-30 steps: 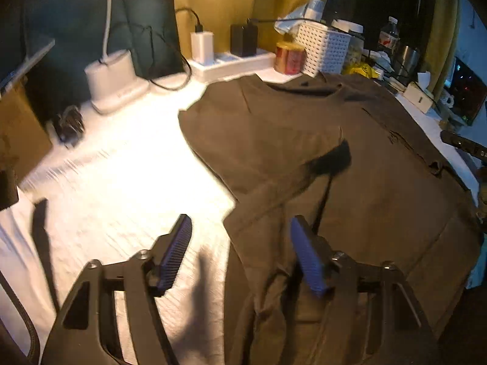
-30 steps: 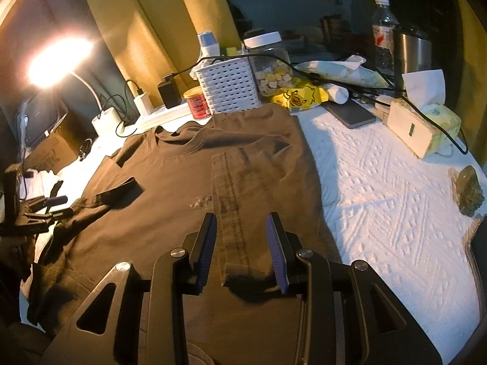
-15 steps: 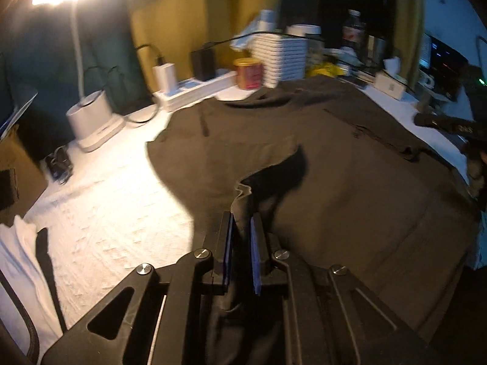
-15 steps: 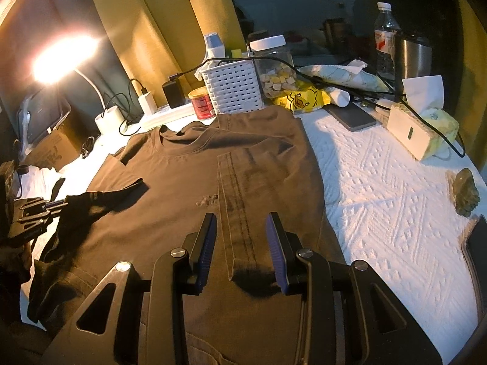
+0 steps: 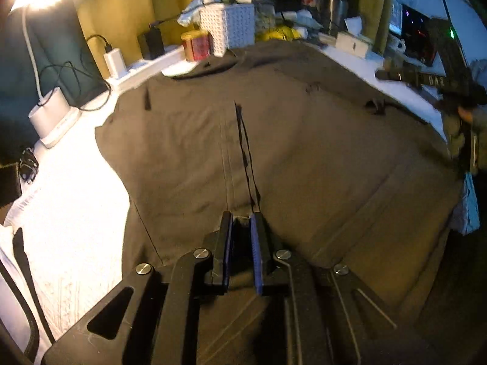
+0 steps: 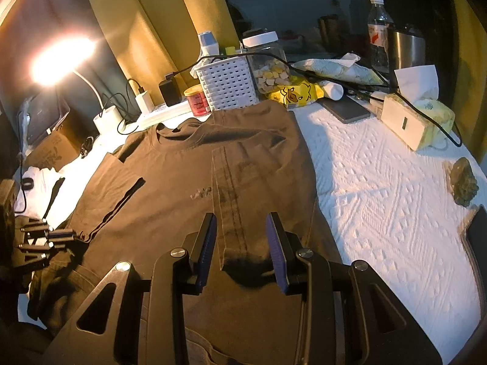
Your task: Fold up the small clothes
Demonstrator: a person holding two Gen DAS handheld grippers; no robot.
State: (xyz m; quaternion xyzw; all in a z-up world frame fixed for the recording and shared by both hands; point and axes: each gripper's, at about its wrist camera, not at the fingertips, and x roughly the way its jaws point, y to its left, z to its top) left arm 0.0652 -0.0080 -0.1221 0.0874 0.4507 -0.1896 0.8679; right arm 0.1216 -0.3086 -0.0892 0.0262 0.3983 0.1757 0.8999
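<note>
Clear jar (image 6: 269,67) w/ snacks; L hand-held gripper (image 5: 242,217) jaws opening, shirt (image 5: 304,152) between; R hand-held gripper (image 6: 242,219) released.

Shirt (image 6: 188,182) on tablecloth (image 6: 380,197), basket (image 6: 228,83) behind.

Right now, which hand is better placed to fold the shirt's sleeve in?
Left. The left gripper already pinches a sleeve of the brown shirt; the right gripper only straddles cloth, pads apart.
</note>
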